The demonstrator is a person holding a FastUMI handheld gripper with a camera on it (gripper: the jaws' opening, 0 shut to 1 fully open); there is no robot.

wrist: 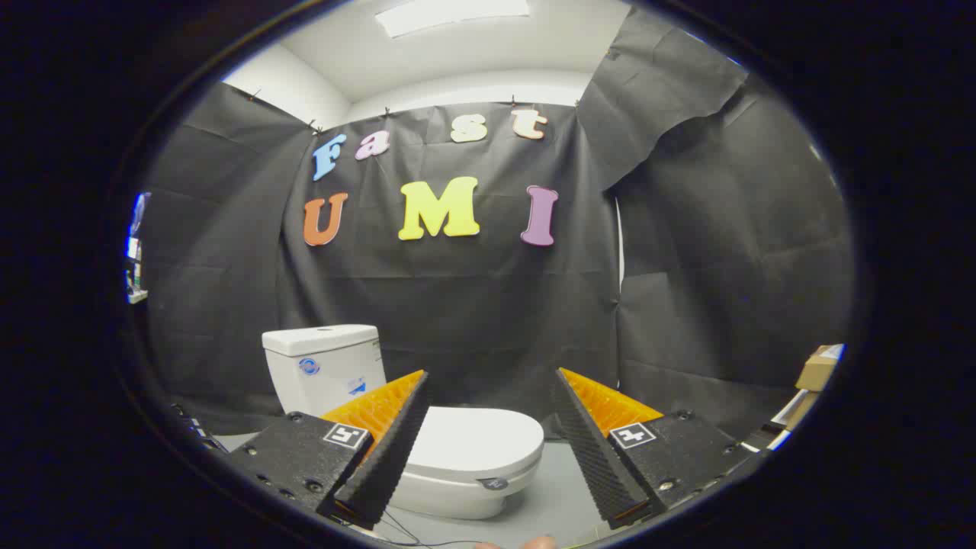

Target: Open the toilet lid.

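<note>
The toilet lid point(476, 444) is seen shut flat on the white bowl, just ahead of the gripper point(492, 381), with a small dark tab at its front edge, and it's partly covered by the left finger. The fingers are held wide apart with nothing gripped, and neither is touching the lid. Behind it the tank point(324, 366) is set against the black cloth wall point(473, 305), with cardboard boxes point(817, 374) spotted well off to the right on the grey floor point(557, 488).

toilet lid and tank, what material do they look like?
Toilet lid: likely smooth moulded plastic, white with soft sheen, thin rounded edge; closed, beyond the open gripper. Tank: looks like glazed ceramic, glossy white, thick-walled; can't confirm from look alone.
</note>
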